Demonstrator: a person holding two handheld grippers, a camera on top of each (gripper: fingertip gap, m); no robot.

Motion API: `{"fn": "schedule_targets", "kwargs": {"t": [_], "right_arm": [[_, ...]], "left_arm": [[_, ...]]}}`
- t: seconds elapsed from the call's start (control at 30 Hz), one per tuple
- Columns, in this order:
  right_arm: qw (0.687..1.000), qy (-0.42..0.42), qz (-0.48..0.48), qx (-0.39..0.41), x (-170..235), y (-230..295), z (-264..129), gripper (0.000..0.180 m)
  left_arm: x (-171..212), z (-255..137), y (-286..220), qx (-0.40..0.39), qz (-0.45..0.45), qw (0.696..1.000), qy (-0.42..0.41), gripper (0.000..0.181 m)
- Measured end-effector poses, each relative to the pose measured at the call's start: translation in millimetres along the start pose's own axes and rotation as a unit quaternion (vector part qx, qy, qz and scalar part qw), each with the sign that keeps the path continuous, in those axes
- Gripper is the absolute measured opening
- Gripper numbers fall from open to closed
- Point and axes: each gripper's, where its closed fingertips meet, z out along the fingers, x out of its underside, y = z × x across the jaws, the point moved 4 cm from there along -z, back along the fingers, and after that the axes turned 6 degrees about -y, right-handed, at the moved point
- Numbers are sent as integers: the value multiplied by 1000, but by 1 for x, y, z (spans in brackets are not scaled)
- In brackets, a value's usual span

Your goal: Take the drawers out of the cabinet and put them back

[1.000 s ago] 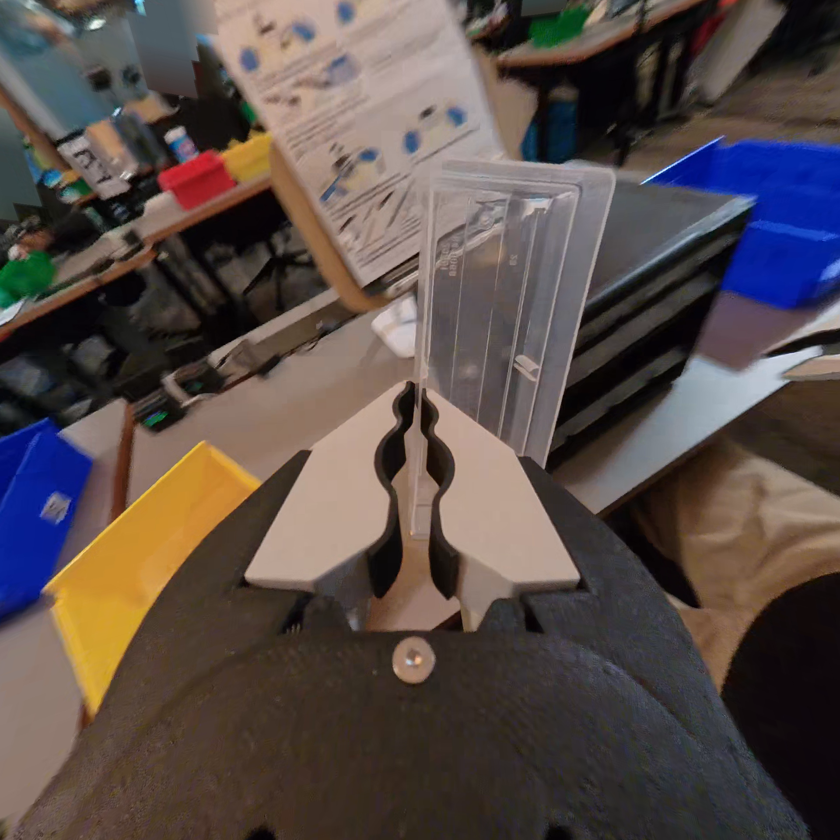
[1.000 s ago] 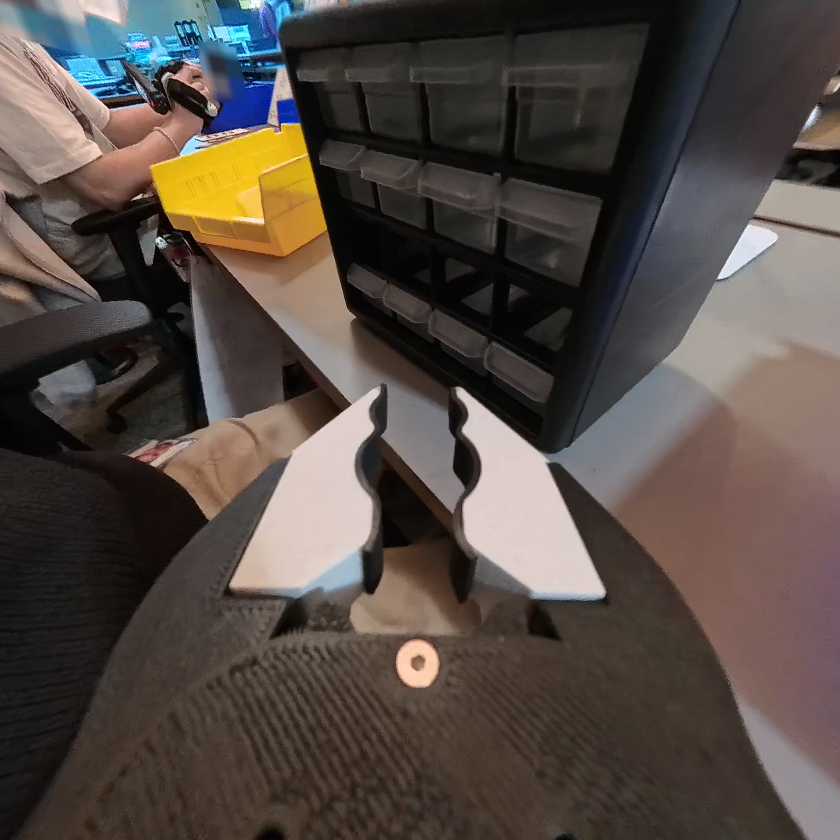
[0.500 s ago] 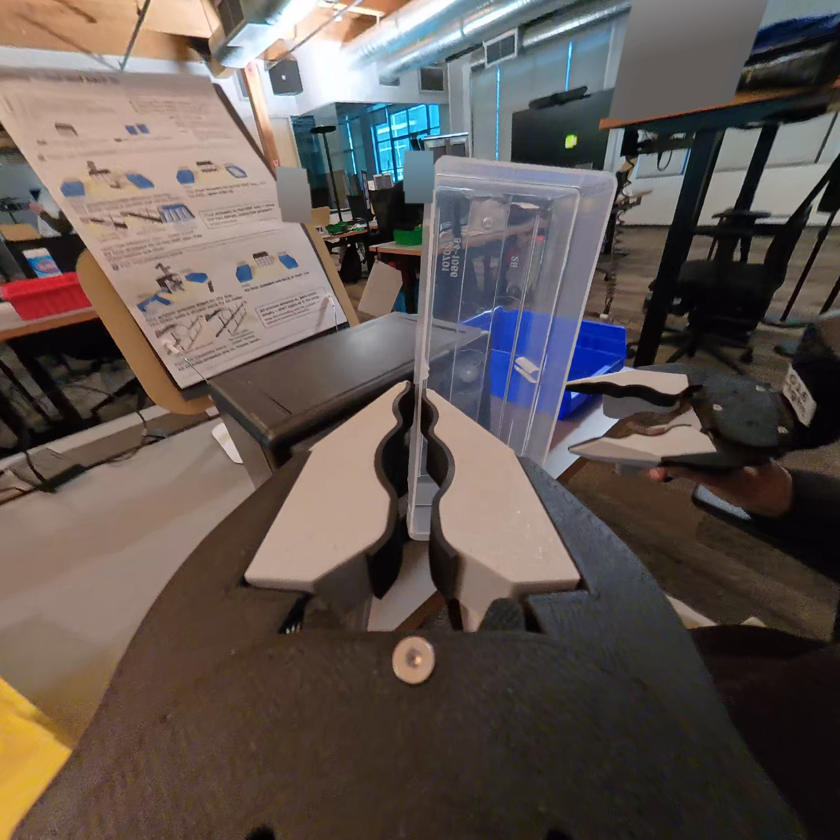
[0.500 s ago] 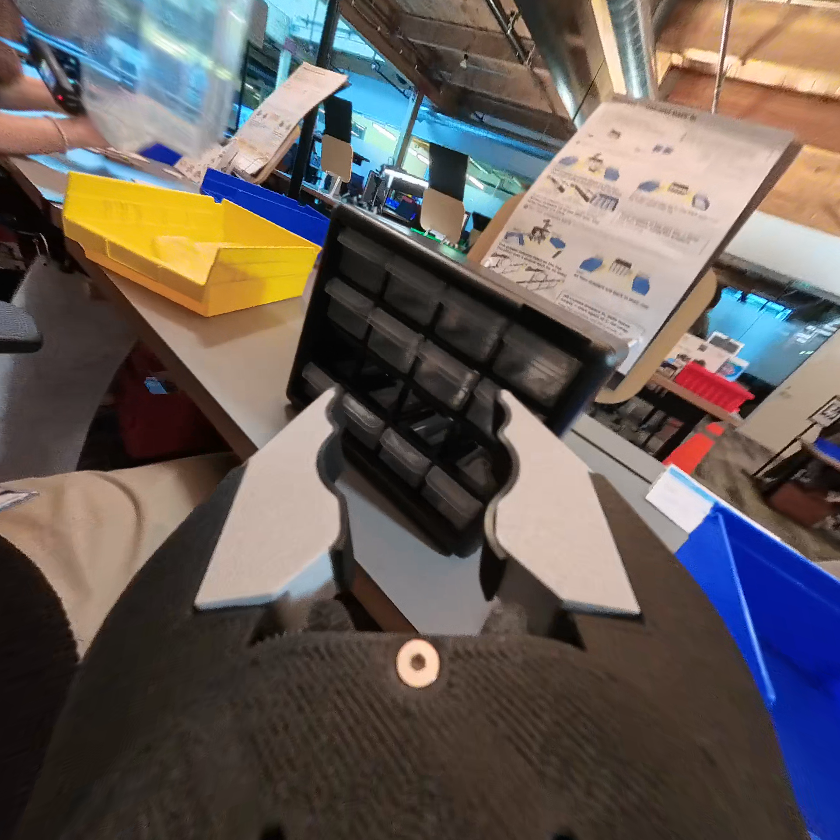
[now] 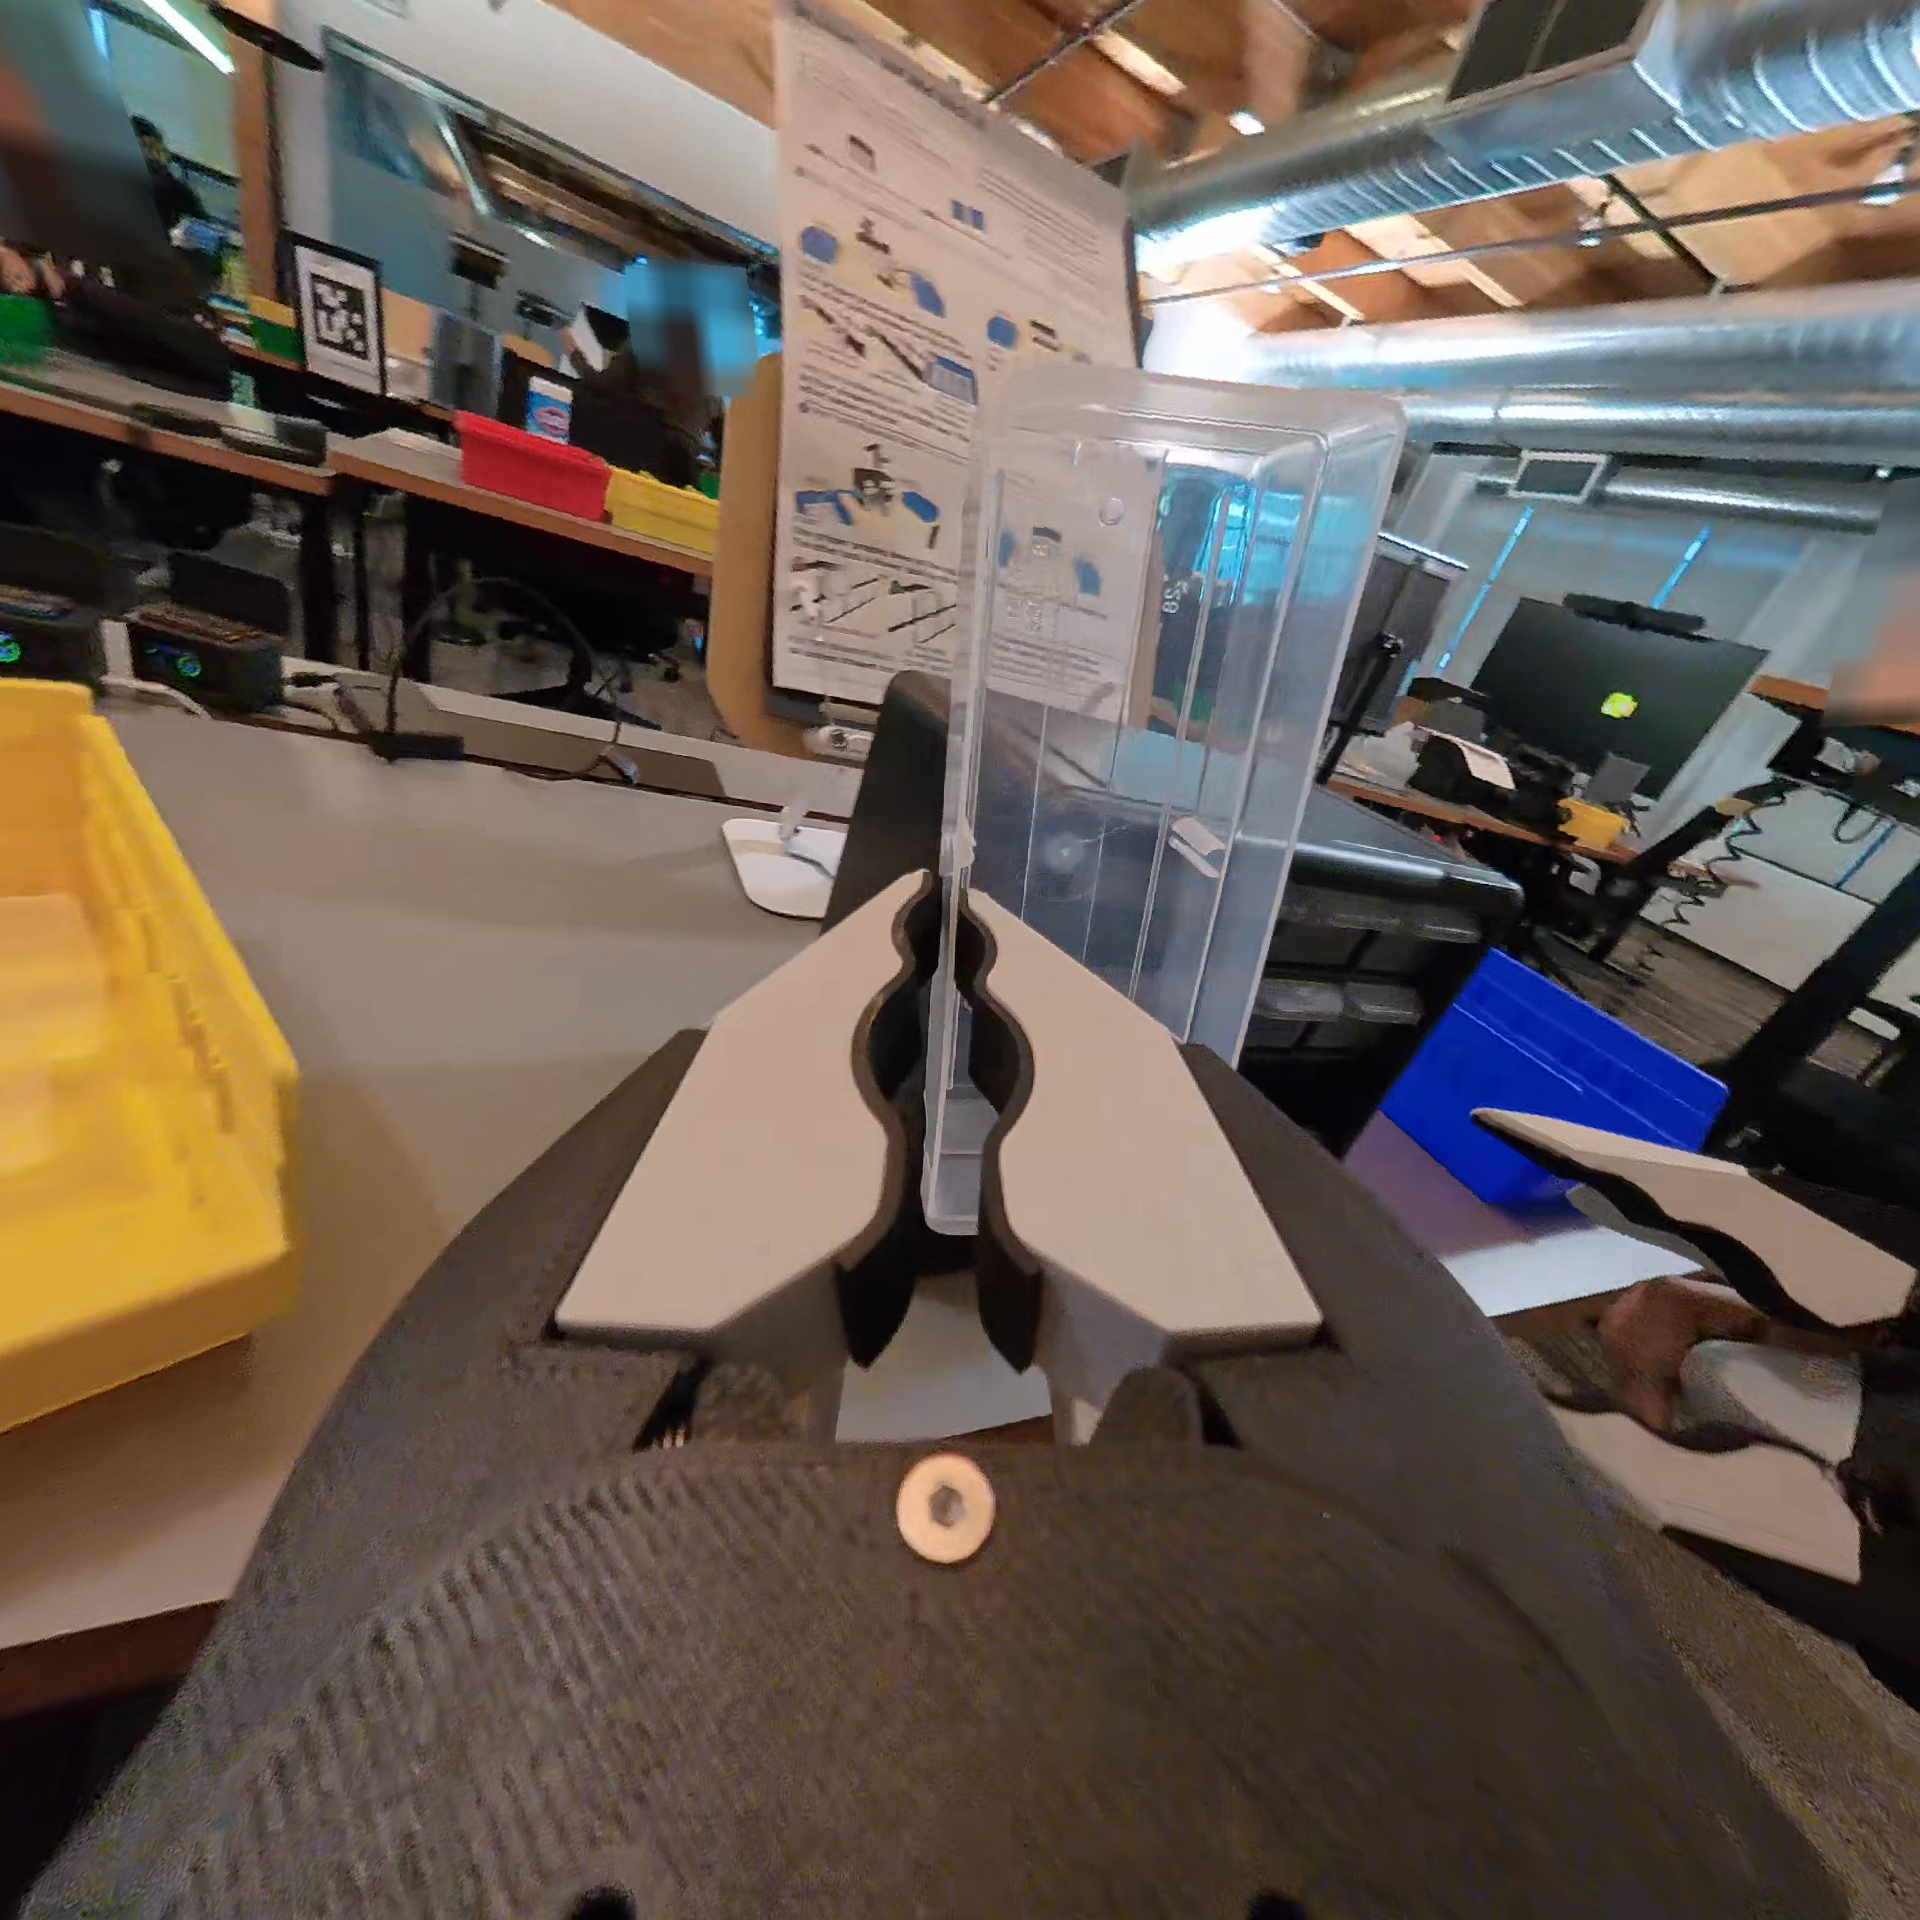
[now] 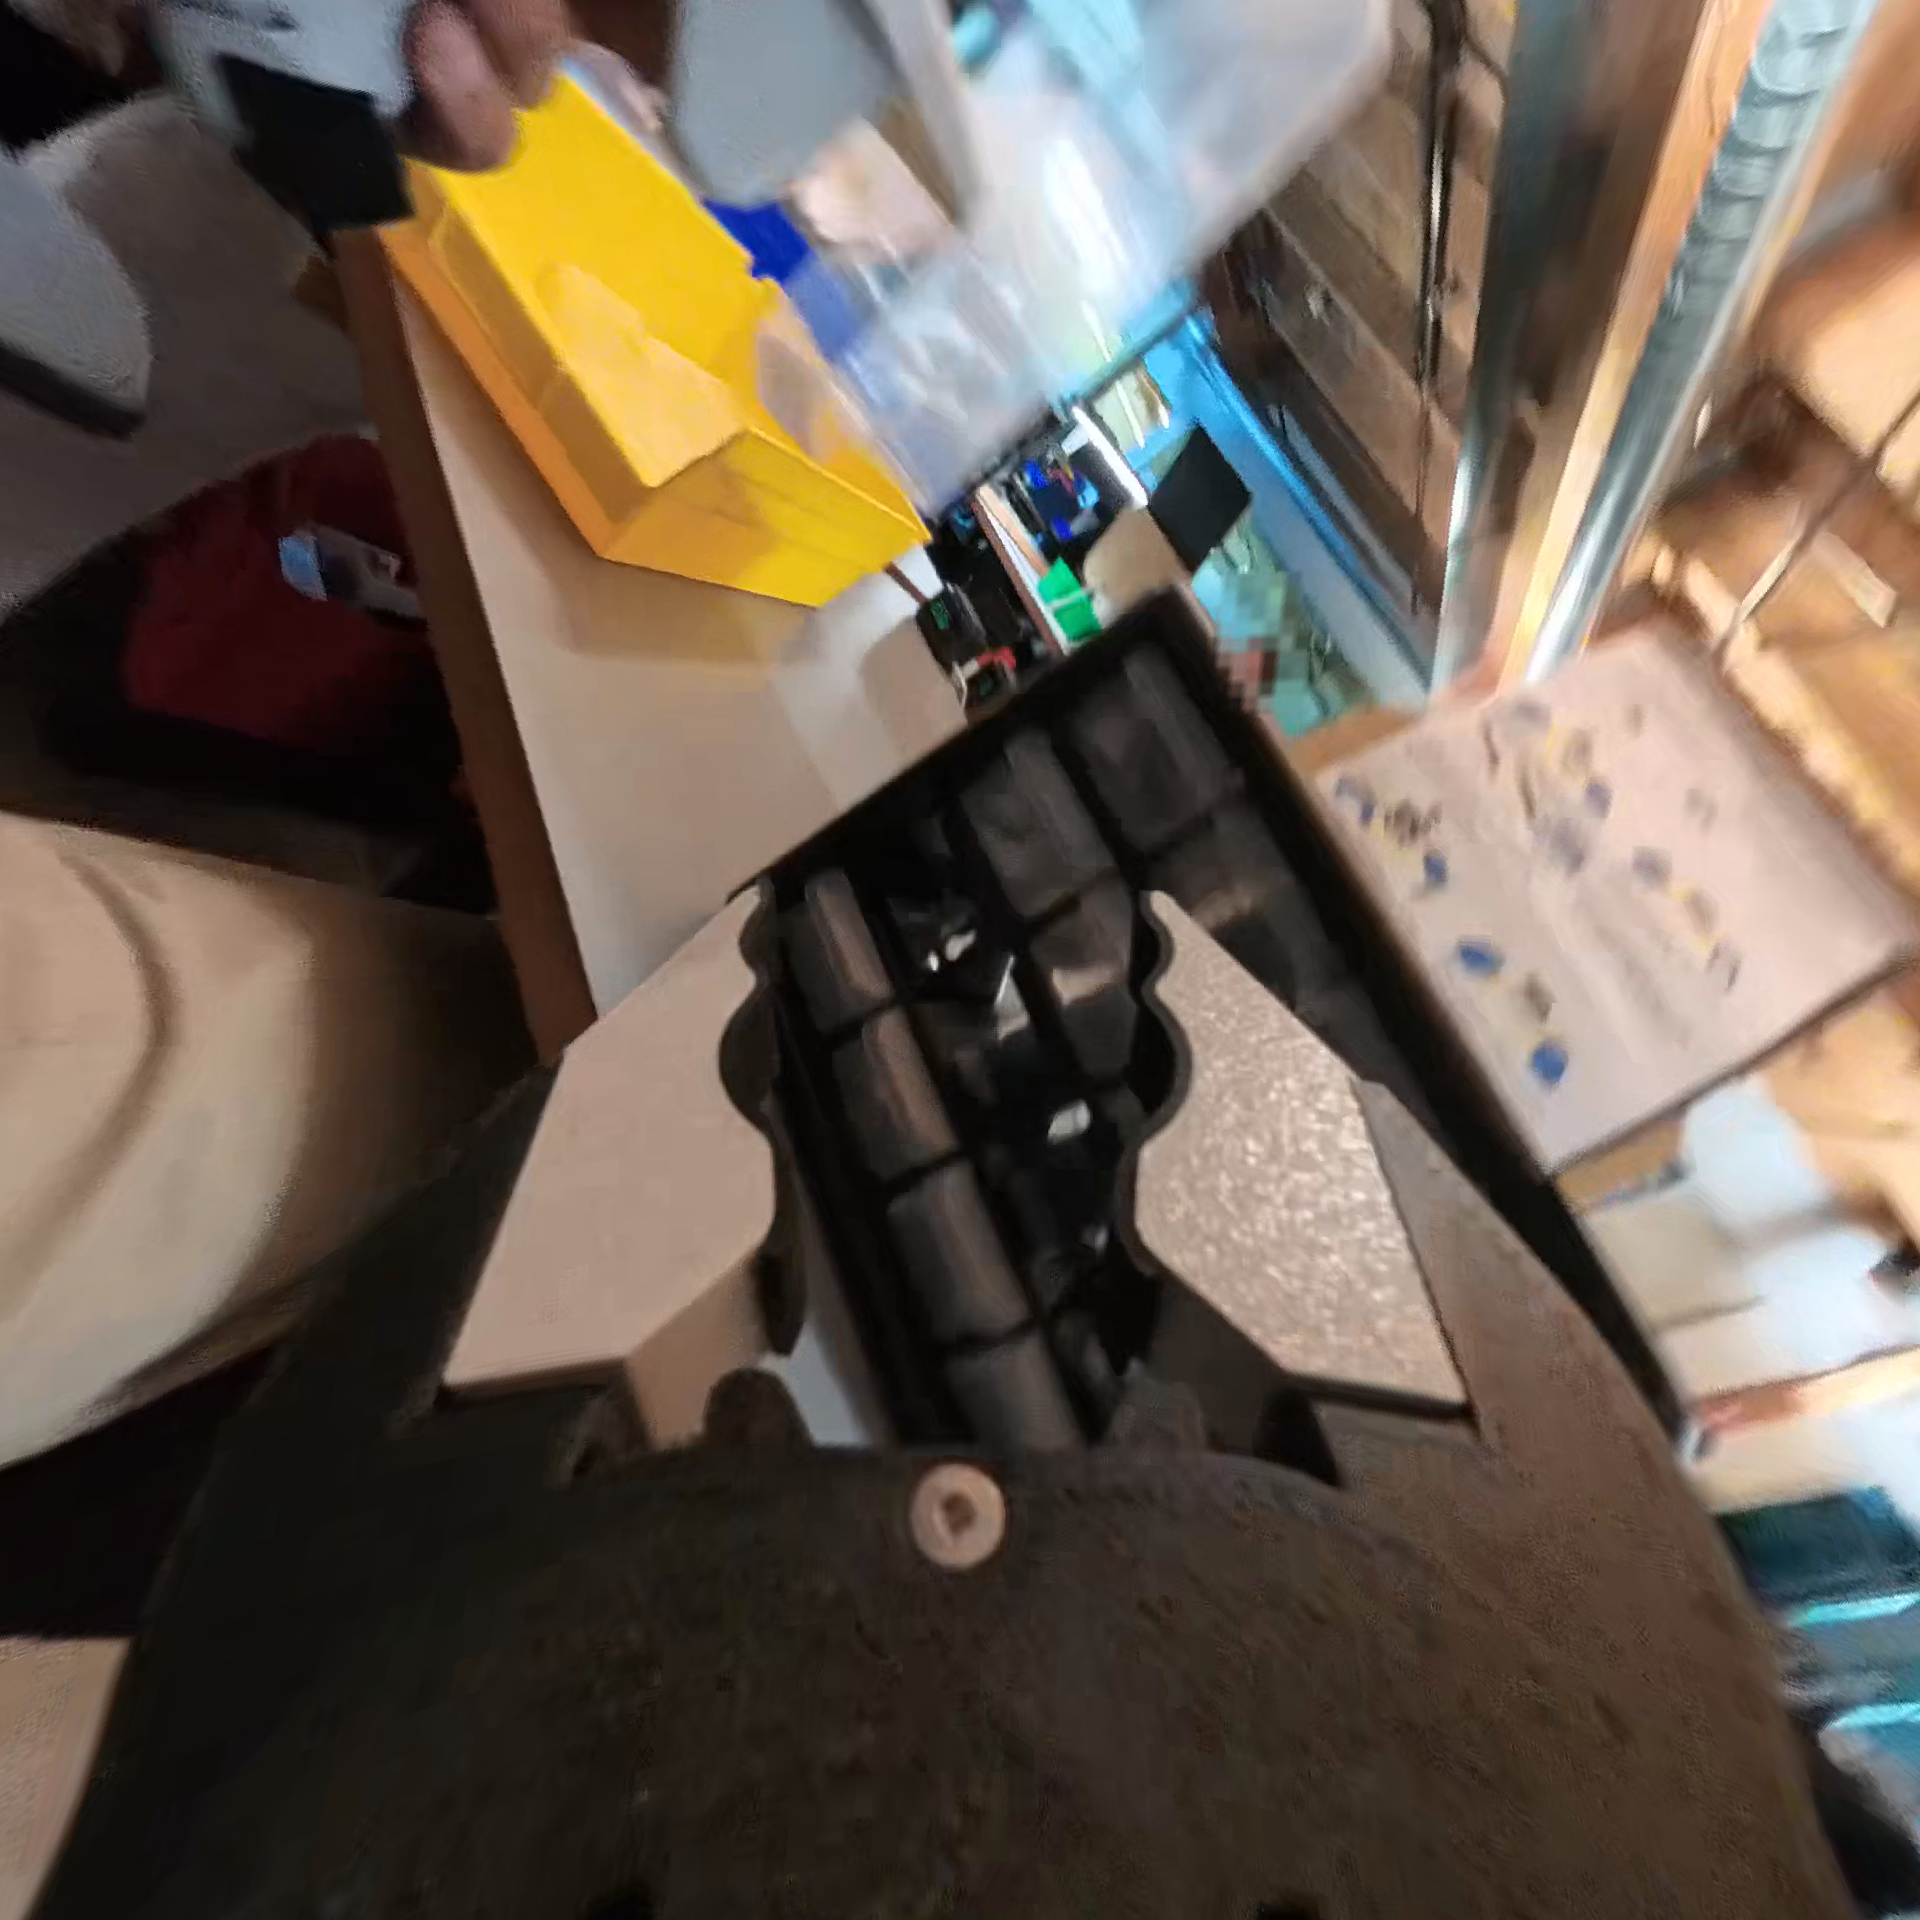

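Swinging round since half a second earlier, the left hand-held gripper [image 5: 951, 914] pinched the clear drawer [image 5: 1153, 727] upright above the grey desk [image 5: 468, 935], cabinet [image 5: 1382, 914] behind at 1 o'clock, yellow bin [image 5: 114, 1039] at 9. Right hand-held gripper [image 6: 951, 935] was spread, facing the cabinet.

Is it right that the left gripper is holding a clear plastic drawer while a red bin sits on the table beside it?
Not quite: the bin on the table is yellow, as the left wrist view shows. The rest holds: the left gripper is shut on the clear plastic drawer.
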Motion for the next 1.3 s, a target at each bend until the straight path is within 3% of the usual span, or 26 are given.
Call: {"fn": "schedule_targets", "kwargs": {"t": [0.1,0.23,0.4,0.57,0.67,0.7,0.77,0.97,1.13,1.17,1.27,1.3], "right_arm": [[986,-21,-166,-6,-23,14,35,58],[935,-55,-350,-3,-58,38,73,50],[926,-52,-372,-51,-66,70,99,45],[895,48,-443,-30,-50,61,131,35],[883,106,-455,-43,-35,59,142,27],[880,109,-460,-41,-34,59,144,17],[879,112,-462,-38,-35,60,144,15],[910,90,-401,-53,-40,59,134,14],[935,63,-338,-83,-52,60,125,13],[937,60,-333,-86,-54,59,124,13],[945,48,-307,-98,-60,53,120,14],[951,42,-287,-109,-63,52,118,14]], "left_arm": [[8,3,10,-19,-12,1000,6,0],[13,8,22,-44,-30,999,5,0],[14,12,27,-51,-58,997,1,0],[25,16,21,-38,-67,997,16,0],[29,16,20,-40,-60,997,22,0],[30,17,21,-42,-53,997,24,0],[32,17,22,-38,-60,997,29,0],[31,14,13,-4,-70,998,4,3],[13,1,16,-3,25,995,-93,62],[5,-5,17,3,40,991,-132,59],[-22,-32,25,5,63,967,-248,21],[-25,-36,31,-10,65,964,-257,16]]}}
